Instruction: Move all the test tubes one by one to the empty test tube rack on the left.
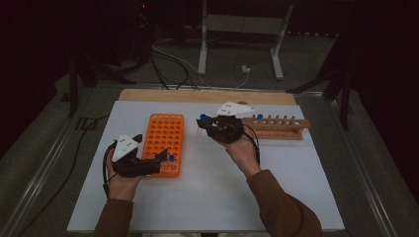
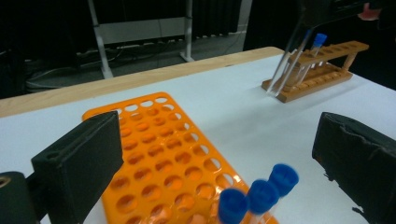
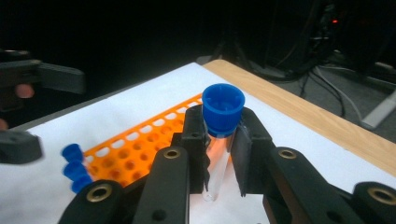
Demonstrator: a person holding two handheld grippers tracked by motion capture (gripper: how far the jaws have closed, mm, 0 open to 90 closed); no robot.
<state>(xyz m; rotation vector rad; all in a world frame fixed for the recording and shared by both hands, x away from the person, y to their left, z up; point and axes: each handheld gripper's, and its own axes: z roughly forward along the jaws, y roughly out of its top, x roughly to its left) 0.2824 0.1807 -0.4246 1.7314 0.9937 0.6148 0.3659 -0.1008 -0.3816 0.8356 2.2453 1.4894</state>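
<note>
My right gripper [image 1: 203, 123] [image 3: 219, 140] is shut on a clear test tube with a blue cap [image 3: 223, 108], held upright above the white table between the two racks. Seen from the left gripper view, that tube [image 2: 284, 71] hangs in front of the wooden rack [image 2: 327, 70]. The orange rack [image 1: 164, 138] lies left of centre with three blue-capped tubes [image 2: 259, 196] [image 1: 170, 159] at its near right corner. My left gripper [image 1: 149, 148] [image 2: 219, 154] stands open, low over that corner, the three tubes between its wide jaws and untouched.
The wooden rack [image 1: 276, 127] at the right back holds a blue-capped tube [image 1: 259, 117]. A white sheet [image 1: 207, 197] covers the table, with a wooden strip [image 1: 197, 95] along its far edge. Cables and metal stand legs [image 1: 202, 44] lie on the floor beyond.
</note>
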